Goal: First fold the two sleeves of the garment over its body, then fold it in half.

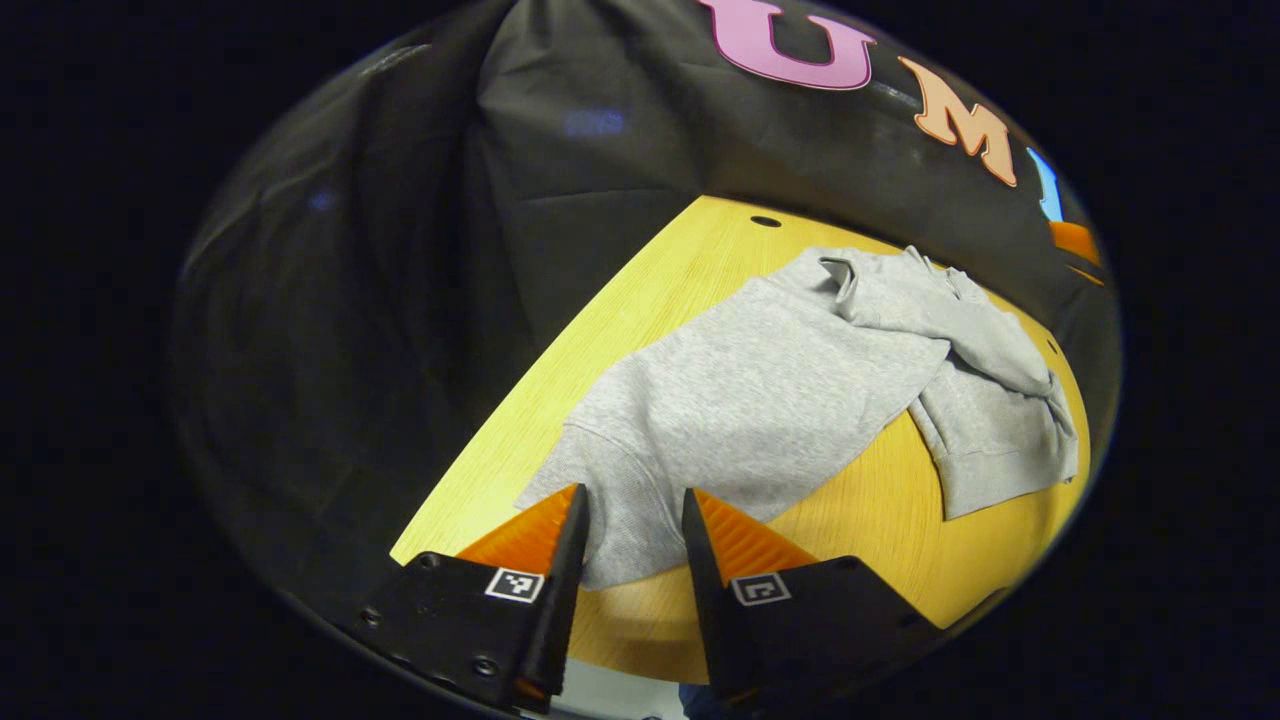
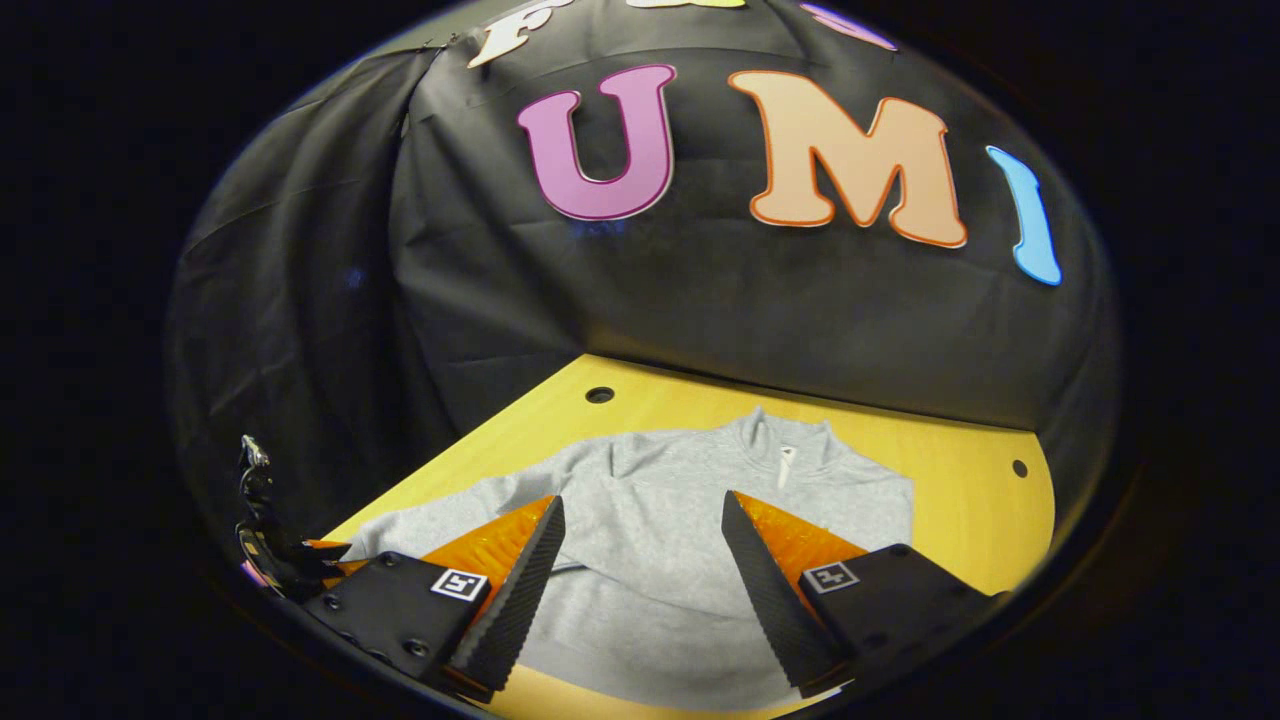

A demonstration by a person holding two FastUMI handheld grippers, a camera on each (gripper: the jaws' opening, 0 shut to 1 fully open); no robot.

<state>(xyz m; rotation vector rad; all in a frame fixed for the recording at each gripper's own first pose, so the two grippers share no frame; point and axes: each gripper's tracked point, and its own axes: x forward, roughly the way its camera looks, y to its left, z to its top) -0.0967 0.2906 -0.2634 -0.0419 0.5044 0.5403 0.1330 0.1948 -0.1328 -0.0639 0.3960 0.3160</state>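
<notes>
A grey sweatshirt [image 1: 760, 400] lies spread on the yellow wooden table [image 1: 880, 520]. In the left gripper view one end of it, with a ribbed edge, reaches toward me. My left gripper [image 1: 635, 510] is open with that end between and below its fingers. At the far right a bunched fold [image 1: 940, 315] of the garment lies over its body. In the right gripper view the sweatshirt [image 2: 650, 500] lies flat with its collar [image 2: 790, 445] at the far side. My right gripper [image 2: 645, 515] is open above the body. One sleeve [image 2: 400, 530] runs left toward the left gripper [image 2: 270, 550].
The table [image 2: 960, 460] has small round holes near its far edge [image 2: 600, 394] [image 2: 1018, 468]. The booth's black cloth wall [image 2: 700, 300] stands close behind the table and wraps round its left side.
</notes>
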